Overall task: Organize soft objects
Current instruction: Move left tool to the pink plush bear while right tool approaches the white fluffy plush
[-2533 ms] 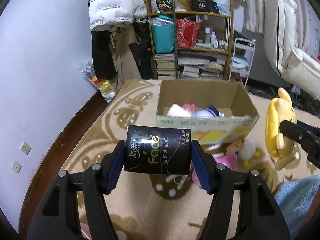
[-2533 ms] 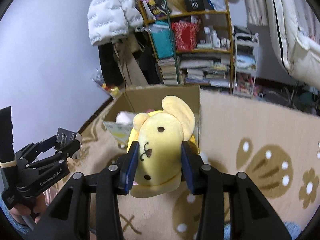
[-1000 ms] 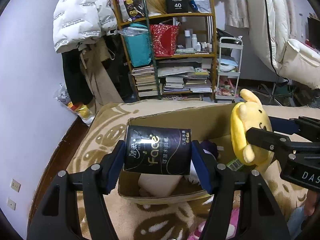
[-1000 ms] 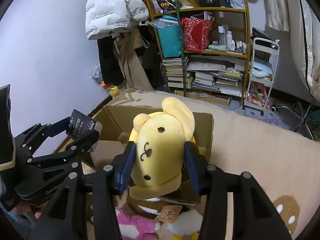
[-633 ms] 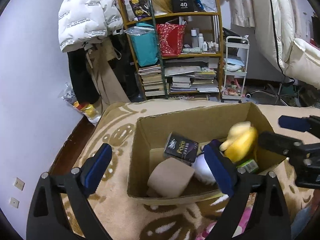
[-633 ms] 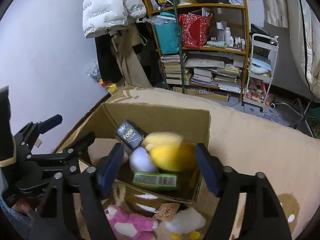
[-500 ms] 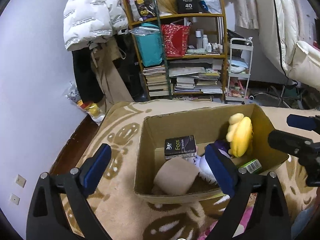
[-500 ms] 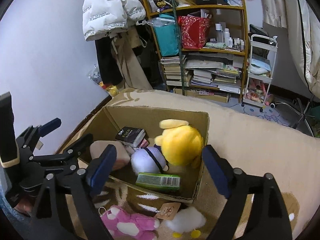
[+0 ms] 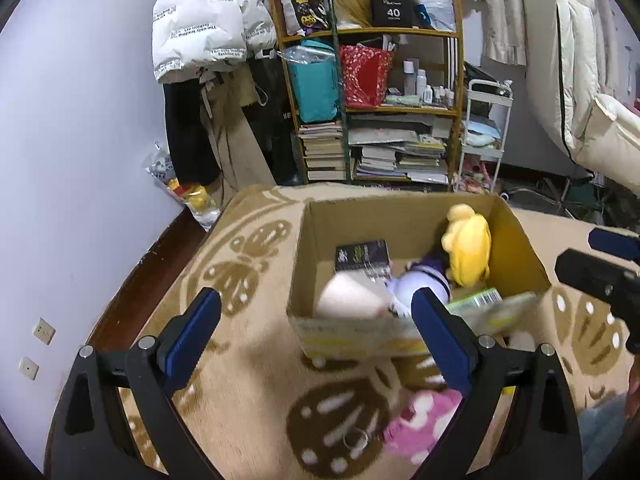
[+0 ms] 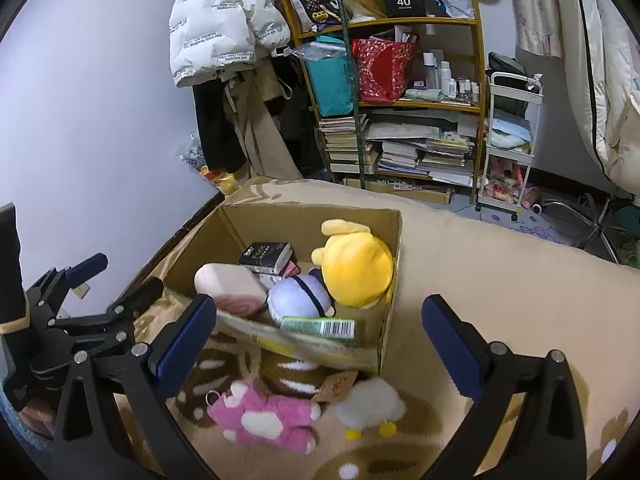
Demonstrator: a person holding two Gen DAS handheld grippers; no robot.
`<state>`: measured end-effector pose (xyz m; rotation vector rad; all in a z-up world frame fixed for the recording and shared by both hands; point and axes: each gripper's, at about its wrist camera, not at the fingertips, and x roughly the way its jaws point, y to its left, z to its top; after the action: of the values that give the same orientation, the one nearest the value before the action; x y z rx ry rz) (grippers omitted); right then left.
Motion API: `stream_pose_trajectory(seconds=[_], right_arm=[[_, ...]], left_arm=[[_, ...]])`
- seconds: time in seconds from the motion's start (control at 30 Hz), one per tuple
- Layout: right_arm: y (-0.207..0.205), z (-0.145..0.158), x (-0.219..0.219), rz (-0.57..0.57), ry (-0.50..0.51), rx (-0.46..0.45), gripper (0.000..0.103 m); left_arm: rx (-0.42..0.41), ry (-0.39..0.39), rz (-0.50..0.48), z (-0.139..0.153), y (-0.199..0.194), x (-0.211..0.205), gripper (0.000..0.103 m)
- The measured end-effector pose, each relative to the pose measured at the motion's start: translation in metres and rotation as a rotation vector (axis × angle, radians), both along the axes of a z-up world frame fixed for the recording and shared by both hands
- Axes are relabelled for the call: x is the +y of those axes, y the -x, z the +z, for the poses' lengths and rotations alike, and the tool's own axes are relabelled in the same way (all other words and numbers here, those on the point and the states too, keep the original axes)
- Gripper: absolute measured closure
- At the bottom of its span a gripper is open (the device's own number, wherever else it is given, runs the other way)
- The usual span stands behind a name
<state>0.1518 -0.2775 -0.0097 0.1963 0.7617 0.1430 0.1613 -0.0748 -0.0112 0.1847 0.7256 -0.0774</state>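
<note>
Brown cardboard box (image 10: 312,220) holds a yellow plush dog (image 10: 356,266), a black tissue pack (image 10: 266,258) with pale lettering, a lavender-white plush (image 10: 298,298) and a green barcoded packet (image 10: 318,327). Pink-and-white plush (image 10: 264,416) lies on the beige blanket (image 10: 480,264) with brown spotted motifs.

A yellow plush dog (image 10: 357,271), a black tissue pack (image 10: 267,257) and a lavender plush (image 10: 299,298) are piled in the open cardboard box (image 10: 312,216); a pink plush (image 10: 264,416) is left lying on the rug just outside it.
</note>
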Motion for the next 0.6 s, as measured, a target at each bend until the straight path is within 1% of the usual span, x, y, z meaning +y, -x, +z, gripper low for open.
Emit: stream_pose_trajectory(seconds=[0.1, 0.23, 0.4, 0.6], right_arm=[[0.008, -0.002, -0.001, -0.002, 0.006, 0.007, 0.000], [0.016, -0.008, -0.005, -0.005, 0.000, 0.028, 0.000], [0.024, -0.023, -0.007, -0.010, -0.008, 0.064, 0.000], [0.027, -0.044, -0.013, -0.032, -0.031, 0.110, 0.000]], left_arm=[[0.036, 0.015, -0.018, -0.005, 0.010, -0.004, 0.008], [0.071, 0.039, -0.019, -0.013, 0.018, -0.008, 0.008], [0.102, 0.040, -0.023, -0.025, 0.028, -0.013, 0.008], [0.168, 0.048, -0.017, -0.048, 0.037, -0.013, 0.008]])
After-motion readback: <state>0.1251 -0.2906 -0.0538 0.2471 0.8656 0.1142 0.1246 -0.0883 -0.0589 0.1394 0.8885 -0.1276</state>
